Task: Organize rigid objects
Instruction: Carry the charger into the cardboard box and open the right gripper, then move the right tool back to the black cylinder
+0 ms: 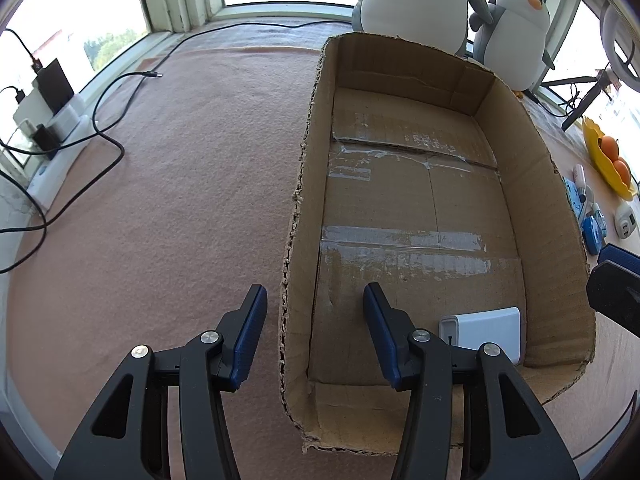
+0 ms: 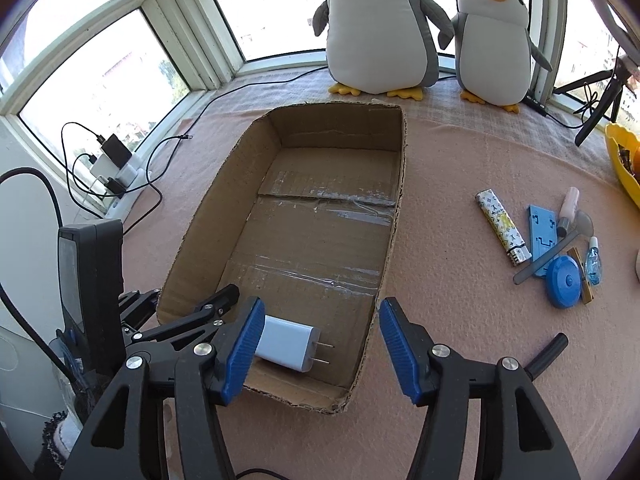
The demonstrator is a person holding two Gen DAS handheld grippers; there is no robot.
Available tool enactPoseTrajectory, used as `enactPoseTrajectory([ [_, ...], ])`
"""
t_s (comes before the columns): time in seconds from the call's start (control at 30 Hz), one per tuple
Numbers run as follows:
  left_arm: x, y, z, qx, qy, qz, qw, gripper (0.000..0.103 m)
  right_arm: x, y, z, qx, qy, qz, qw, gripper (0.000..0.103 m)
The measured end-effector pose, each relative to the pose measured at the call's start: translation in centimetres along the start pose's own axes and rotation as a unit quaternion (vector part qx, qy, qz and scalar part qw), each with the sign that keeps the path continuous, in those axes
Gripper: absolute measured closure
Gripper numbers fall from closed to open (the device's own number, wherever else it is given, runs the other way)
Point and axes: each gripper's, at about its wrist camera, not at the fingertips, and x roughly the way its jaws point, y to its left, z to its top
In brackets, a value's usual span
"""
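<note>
An open cardboard box lies on the pink cloth. A white plug charger rests on the box floor in its near corner, prongs pointing right in the right wrist view. My right gripper hovers open above that corner, and the charger lies free just beside its left pad. My left gripper is open and straddles the box's left wall without pressing it. To the right of the box lie a patterned lighter, a blue plastic piece, a blue round tape measure and a small bottle.
Two plush penguins stand at the window behind the box. A yellow bowl with oranges sits far right beside a tripod. A power strip with cables lies at the left sill. A black handle lies near right.
</note>
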Motion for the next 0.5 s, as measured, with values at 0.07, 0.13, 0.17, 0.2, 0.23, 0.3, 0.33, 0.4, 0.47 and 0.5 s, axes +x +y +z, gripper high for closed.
enactPoseTrajectory([
  [0.07,0.0,-0.1,0.0,0.002,0.0,0.003,1.0,0.054,-0.9,-0.8,-0.2,0.005,-0.011,-0.001,1.0,0.047],
  [0.13,0.0,-0.2,0.0,0.002,-0.001,0.006,1.0,0.053,-2.0,-1.7,-0.4,0.009,-0.022,-0.009,1.0,0.047],
  [0.17,0.0,-0.3,0.0,0.001,-0.001,0.006,1.0,0.054,-2.4,-2.3,-0.5,0.011,-0.026,-0.015,0.999,0.047],
  [0.2,0.0,-0.3,0.0,-0.001,-0.001,0.006,1.0,0.054,-2.9,-3.0,-0.5,0.016,-0.03,-0.024,0.999,0.047],
  [0.23,0.0,-0.3,0.0,-0.003,-0.001,0.004,1.0,0.054,-3.3,-3.7,-0.6,0.023,-0.032,-0.032,0.999,0.047],
  [0.3,0.0,-0.2,0.0,-0.007,-0.002,0.001,1.0,0.054,-3.8,-5.4,-0.8,0.043,-0.034,-0.045,0.998,0.047],
  [0.33,0.0,-0.1,0.0,-0.008,-0.003,-0.001,1.0,0.054,-4.1,-6.3,-0.9,0.053,-0.033,-0.05,0.997,0.047],
  [0.4,0.0,0.0,0.0,-0.009,-0.003,-0.002,0.9999,0.054,-4.6,-7.9,-1.2,0.069,-0.035,-0.066,0.995,0.047],
  [0.47,-0.1,0.1,-0.1,-0.009,-0.004,-0.003,1.0,0.054,-5.0,-9.5,-1.5,0.084,-0.037,-0.084,0.992,0.047],
  [0.5,-0.1,0.1,-0.1,-0.007,-0.004,-0.002,1.0,0.054,-5.2,-10.2,-1.6,0.092,-0.037,-0.091,0.991,0.047],
])
